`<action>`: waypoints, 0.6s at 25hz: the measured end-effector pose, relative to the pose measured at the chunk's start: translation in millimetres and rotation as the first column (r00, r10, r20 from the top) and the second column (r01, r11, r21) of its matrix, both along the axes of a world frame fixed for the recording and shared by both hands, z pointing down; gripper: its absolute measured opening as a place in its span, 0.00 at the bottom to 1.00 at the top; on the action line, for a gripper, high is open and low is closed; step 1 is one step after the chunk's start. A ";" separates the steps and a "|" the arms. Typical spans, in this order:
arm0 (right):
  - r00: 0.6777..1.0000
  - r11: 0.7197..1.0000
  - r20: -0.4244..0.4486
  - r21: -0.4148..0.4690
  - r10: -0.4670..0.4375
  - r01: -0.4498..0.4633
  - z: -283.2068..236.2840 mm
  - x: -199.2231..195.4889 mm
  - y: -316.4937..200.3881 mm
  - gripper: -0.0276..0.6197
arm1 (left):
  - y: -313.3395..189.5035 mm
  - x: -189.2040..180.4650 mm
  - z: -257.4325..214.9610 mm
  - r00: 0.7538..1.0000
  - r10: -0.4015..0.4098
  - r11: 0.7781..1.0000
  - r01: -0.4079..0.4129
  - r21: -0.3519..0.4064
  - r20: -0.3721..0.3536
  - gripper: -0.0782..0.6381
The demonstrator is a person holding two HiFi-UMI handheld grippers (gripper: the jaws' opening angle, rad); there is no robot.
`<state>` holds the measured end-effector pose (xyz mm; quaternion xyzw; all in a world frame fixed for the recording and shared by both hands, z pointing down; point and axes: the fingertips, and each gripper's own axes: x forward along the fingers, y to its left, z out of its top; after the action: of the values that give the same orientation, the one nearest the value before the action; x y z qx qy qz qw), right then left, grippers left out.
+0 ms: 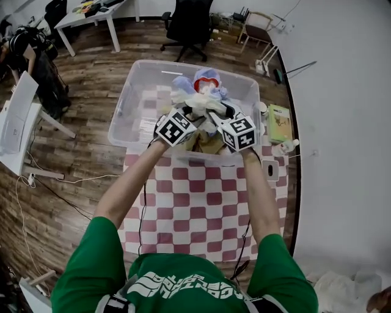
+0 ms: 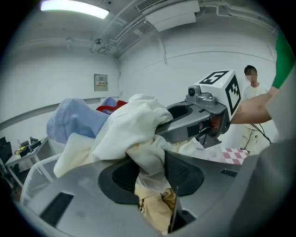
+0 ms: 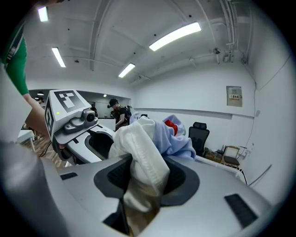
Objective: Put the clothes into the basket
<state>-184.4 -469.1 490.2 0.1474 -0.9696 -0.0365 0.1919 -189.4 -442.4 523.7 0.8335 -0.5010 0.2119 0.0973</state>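
Observation:
I hold one bundle of clothes (image 1: 198,93) between both grippers: white and cream cloth with a light blue piece and a bit of red. It hangs over the near half of the clear plastic basket (image 1: 130,92) on the table. My left gripper (image 1: 190,115) is shut on the white and cream cloth (image 2: 138,134), which fills its jaws. Close beside it, my right gripper (image 1: 215,117) is shut on a white ribbed fold (image 3: 141,152), with the blue piece (image 3: 173,139) behind. Each gripper view also shows the other gripper: the right gripper (image 2: 182,121) and the left gripper (image 3: 95,139).
The basket stands on a red-and-white checked tablecloth (image 1: 201,208). Right of it lie a green box (image 1: 279,122), a small bottle (image 1: 287,147) and a white device (image 1: 269,169). A black office chair (image 1: 189,24) and a desk (image 1: 91,15) are beyond. A person (image 2: 252,111) stands further off.

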 end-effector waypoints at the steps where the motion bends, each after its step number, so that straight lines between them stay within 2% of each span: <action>1: 1.000 1.000 -0.012 -0.009 0.004 -0.004 7.8 0.3 -3.9 0.28 | -3.1 0.5 7.5 1.000 0.010 1.000 -0.010 -0.019 0.009 0.32; 8: 0.994 0.995 -0.114 -0.096 0.002 -0.013 66.3 -2.7 -28.6 0.28 | -23.8 -1.7 62.5 0.997 0.058 0.988 -0.051 -0.146 0.043 0.32; 15: 0.973 0.978 -0.229 -0.206 -0.023 -0.025 134.1 -5.1 -44.2 0.28 | -32.3 -6.3 121.4 0.991 0.116 0.947 -0.092 -0.308 0.061 0.32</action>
<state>-189.6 -513.4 624.3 0.1219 -0.9392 0.0480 0.3174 -195.7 -474.7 645.1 0.8247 -0.4212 0.3239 0.1938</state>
